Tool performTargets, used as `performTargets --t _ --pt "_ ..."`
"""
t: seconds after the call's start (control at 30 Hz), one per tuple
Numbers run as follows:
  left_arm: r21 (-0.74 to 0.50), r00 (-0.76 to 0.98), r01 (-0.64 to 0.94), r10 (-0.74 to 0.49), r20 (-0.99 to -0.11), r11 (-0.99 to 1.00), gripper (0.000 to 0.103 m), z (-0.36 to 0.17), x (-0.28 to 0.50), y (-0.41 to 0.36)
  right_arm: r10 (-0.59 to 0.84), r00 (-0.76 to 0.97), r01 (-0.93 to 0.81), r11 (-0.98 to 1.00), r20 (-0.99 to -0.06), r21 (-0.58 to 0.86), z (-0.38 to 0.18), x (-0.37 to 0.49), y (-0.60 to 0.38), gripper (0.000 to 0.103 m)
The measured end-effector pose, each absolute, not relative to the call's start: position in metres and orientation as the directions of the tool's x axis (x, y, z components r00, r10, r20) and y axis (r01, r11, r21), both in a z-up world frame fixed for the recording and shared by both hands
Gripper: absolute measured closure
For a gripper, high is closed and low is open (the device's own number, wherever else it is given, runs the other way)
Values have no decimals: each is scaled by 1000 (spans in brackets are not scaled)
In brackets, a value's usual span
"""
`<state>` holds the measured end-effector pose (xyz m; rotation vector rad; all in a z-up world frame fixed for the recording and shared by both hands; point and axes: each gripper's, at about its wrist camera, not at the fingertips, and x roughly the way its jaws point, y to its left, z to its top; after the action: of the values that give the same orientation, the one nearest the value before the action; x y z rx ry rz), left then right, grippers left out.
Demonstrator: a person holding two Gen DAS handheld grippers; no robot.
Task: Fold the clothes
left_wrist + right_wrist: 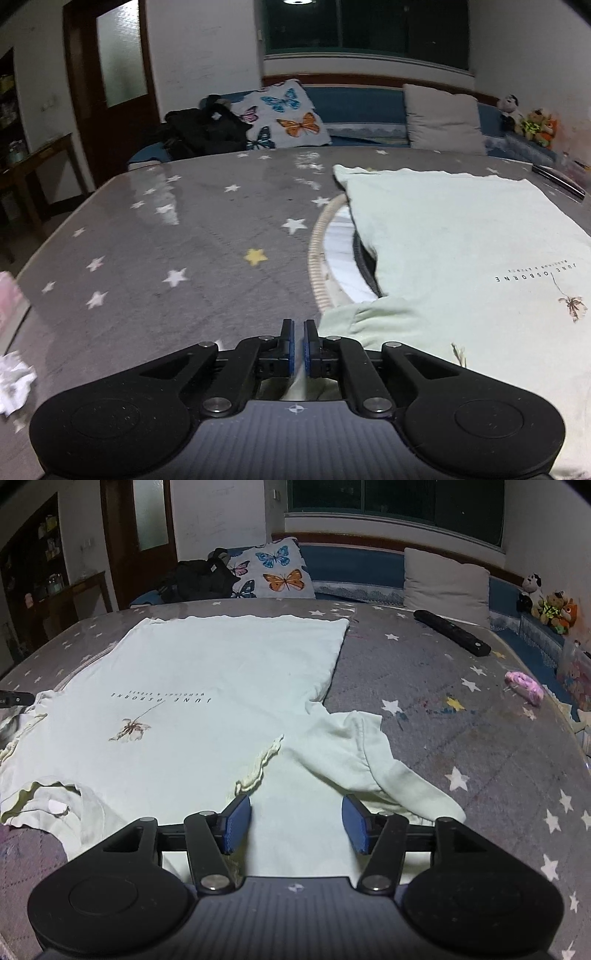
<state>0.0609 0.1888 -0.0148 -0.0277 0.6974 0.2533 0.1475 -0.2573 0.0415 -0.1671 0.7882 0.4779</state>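
A pale green T-shirt (207,686) with small dark lettering and a flower print lies spread flat on the grey star-patterned table (461,746), hem at the far side. It also shows in the left wrist view (461,251). My left gripper (299,343) is shut on a thin fold of the shirt's fabric at its left sleeve edge, low over the table. My right gripper (297,821) is open, its blue pads (236,823) on either side of the cloth near the right shoulder, with the right sleeve (376,760) bunched just ahead.
A black remote (450,631) and a pink object (524,686) lie on the table's right side. Crumpled white paper (13,380) sits at the left edge. A round ribbed-rim mat (325,254) peeks from under the shirt. A sofa with cushions (284,114) stands behind.
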Motion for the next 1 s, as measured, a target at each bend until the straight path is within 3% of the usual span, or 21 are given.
performTargets --t 0.03,0.1,0.13,0.17,0.33,0.7,0.9,1.0 --pt "59 744 -235 219 -632 970 96 -12 54 186 351 603 -474 880 -716 32 42 146 -257 46" --pt "71 754 -216 212 -621 974 85 -8 39 178 363 596 -489 872 -716 34 45 140 -256 46" --pt "79 757 -208 211 -619 975 68 -6 32 174 373 592 -503 863 -715 34 47 137 -253 46" --pt "86 757 -204 212 -618 975 59 -6 27 169 385 586 -520 854 -713 33 48 134 -250 46" --pt "98 768 -147 176 -616 984 59 -6 6 143 461 545 -629 777 -700 23 55 118 -228 41" --pt "106 750 314 -179 -637 943 58 -7 -21 40 493 462 -774 630 -737 -64 63 70 -211 40" --pt "156 721 401 -206 -662 903 59 -22 -26 19 561 428 -825 562 -708 -54 74 49 -207 43" --pt "149 716 400 -206 -667 904 74 -26 -20 19 587 392 -843 538 -708 -21 68 48 -197 45"
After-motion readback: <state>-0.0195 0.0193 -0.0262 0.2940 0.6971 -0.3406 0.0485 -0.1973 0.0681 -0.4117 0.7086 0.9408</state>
